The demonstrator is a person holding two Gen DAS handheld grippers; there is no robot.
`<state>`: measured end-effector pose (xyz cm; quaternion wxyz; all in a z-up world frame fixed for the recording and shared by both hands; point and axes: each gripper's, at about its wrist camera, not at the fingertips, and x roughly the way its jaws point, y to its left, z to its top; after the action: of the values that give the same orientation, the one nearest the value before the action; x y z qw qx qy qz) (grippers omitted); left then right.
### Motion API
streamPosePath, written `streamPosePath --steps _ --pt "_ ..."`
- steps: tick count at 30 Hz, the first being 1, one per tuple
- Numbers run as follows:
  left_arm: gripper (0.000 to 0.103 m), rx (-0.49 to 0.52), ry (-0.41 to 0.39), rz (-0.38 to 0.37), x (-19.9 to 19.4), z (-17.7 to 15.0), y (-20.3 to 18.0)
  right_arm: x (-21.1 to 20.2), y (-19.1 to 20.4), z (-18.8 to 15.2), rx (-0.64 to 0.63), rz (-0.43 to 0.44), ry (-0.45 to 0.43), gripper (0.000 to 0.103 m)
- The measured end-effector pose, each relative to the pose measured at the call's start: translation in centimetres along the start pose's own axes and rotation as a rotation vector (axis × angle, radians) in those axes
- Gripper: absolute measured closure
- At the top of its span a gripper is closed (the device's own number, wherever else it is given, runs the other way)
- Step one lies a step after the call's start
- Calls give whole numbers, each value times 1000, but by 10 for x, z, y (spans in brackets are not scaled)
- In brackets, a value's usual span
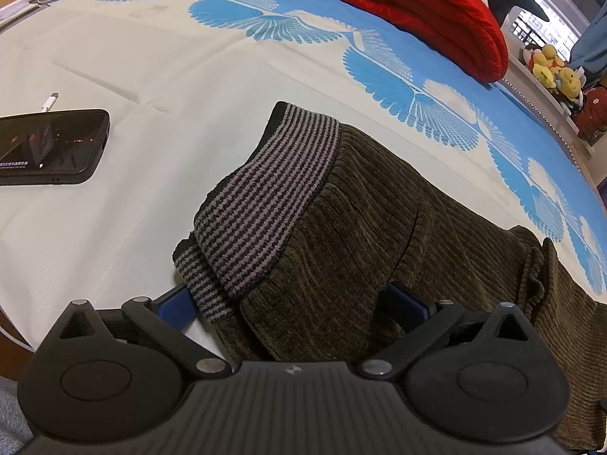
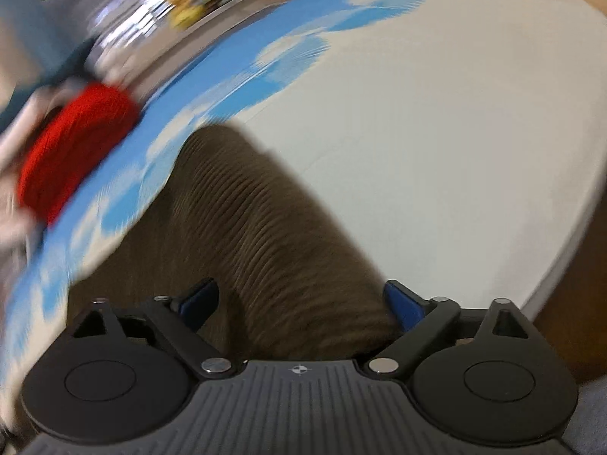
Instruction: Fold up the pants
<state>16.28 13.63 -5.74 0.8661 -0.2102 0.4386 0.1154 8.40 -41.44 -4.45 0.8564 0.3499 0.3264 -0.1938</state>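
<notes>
On the bed (image 1: 114, 60), ribbed olive-brown pants (image 1: 360, 227) lie folded, their striped knit waistband (image 1: 265, 204) at ten o'clock. Left claw (image 1: 292, 303) and right claw (image 2: 303, 303) gape apart, straddling the cloth. Phone (image 1: 49, 148) at nine o'clock.

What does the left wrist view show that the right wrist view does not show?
Only the left wrist view shows the striped waistband of the pants, a black phone, a white cable plug and yellow plush toys. Only the right wrist view shows the bed's far edge beside bare sheet. Both show the brown corduroy pants, the red blanket, the blue and white sheet, and open jaws.
</notes>
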Motion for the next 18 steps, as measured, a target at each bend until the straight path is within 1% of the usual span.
streamPosePath --steps 3,5,6,7,8,9,10,11,12,13,14,15,16,18 --pt "0 1 -2 2 0 0 0 3 5 -1 -40 -19 0 10" --pt "0 -2 -1 4 0 0 -1 5 12 -7 -119 -23 16 10" --pt "0 -1 0 5 0 0 -1 4 17 -11 -161 -10 30 11" --pt "1 10 2 5 0 1 -2 2 20 -14 -185 4 33 15" --pt "2 21 2 5 0 1 -3 -1 22 -17 -207 -4 19 19" --pt "4 27 2 5 -1 1 -3 -4 23 -19 -219 -23 2 33" --pt "10 23 -3 7 -3 2 -2 -5 20 -16 -202 -30 1 45" --pt "17 16 -6 7 -6 3 0 -5 16 -13 -162 -21 8 50" --pt "21 10 -7 8 -8 4 2 -6 12 -9 -127 -1 15 60" --pt "28 0 -6 6 -11 6 5 -8 11 -5 -113 14 15 66" --pt "34 -5 -7 0 -14 8 6 -10 13 -4 -122 13 6 68" --pt "36 -2 -11 -3 -17 9 6 -12 18 -2 -150 4 -10 71" --pt "37 17 -15 -4 -20 8 2 -14 21 -1 -174 1 -29 72" --pt "37 56 -13 -12 -22 5 -11 -20 23 7 -181 5 -67 73"
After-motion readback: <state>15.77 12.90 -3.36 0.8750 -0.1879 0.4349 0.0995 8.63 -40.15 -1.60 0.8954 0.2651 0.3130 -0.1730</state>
